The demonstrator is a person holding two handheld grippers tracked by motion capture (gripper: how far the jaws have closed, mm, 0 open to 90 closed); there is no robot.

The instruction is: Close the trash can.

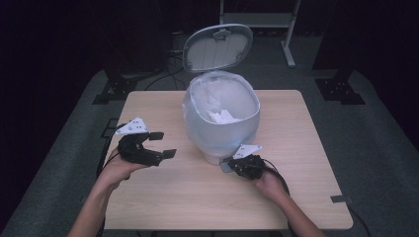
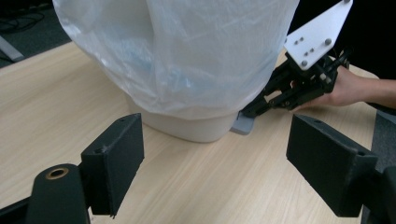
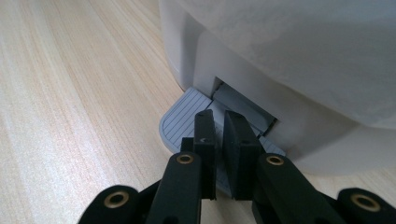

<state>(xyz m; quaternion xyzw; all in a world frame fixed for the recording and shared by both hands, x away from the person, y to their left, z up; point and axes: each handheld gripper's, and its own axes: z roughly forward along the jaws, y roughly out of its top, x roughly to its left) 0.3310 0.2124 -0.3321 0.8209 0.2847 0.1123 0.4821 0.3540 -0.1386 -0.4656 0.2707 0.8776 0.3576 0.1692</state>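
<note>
here pale wood table, grey carpet, dark room.

A pale wooden square counter stands on grey carpet floor, dark room behind, a white metal frame and black cables beyond.

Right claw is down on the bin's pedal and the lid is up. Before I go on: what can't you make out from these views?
- What lies in the bin: in the high view the cloudy bag liner shows some white scraps; the rest is blurred.
- Whether the right claw actually presses the pedal: the right gripper view has the shut jaws covering the contact.
- The lid hinge: high view, hidden behind the liner.
</note>
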